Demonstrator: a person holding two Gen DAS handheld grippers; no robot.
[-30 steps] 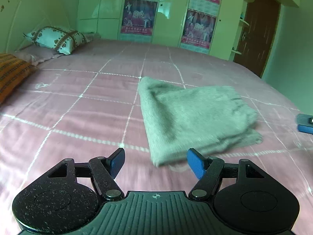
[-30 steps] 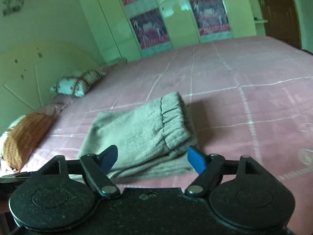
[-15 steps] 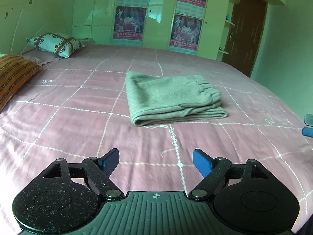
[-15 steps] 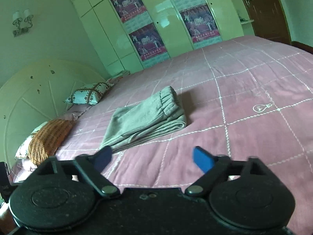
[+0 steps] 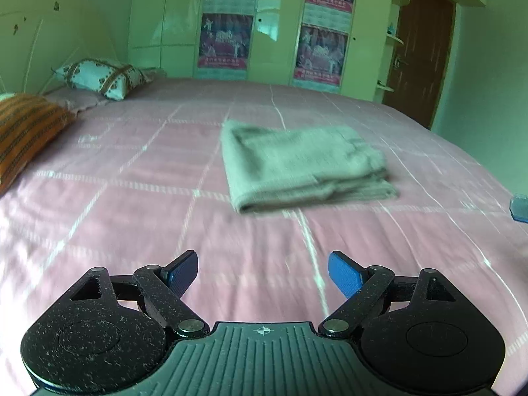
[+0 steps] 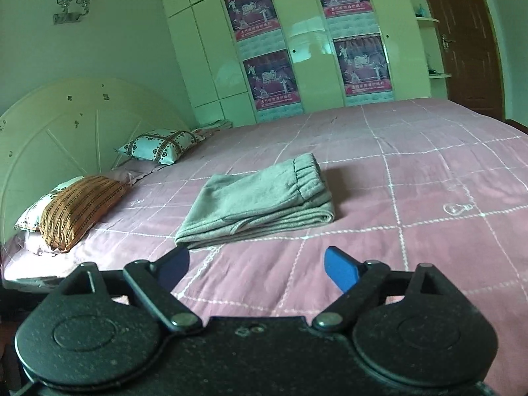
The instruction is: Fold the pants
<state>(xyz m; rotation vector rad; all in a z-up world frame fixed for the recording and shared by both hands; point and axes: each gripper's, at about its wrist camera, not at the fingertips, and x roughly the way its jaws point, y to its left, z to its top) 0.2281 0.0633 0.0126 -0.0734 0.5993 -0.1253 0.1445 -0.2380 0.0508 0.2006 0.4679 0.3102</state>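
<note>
Our left tool (image 5: 263, 273) & right tool (image 6: 256, 267) both spread apart w/ nothing held, pants (image 6: 260, 201) folded on bed (image 6: 429, 171), apart from both

from my right wrist view the folded pants (image 6: 260, 201) lie on the bed (image 6: 429, 171), near its middle, waistband end toward the far edge. toward the head edge, on my left, two pillows rest on the bed: one (image 6: 82, 208) at the near corner, another (image 6: 161, 147) farther back, with the headboard (image 6: 59, 122) behind them. the wardrobe (image 6: 297, 43) stands beyond the bed's far edge, the door (image 6: 462, 39) to its right. my right gripper (image 6: 256, 264) sits before the pants, apart from them. in the left wrist view my left gripper (image 5: 263, 272) is also short of the pants (image 5: 303, 165), well apart.
</note>
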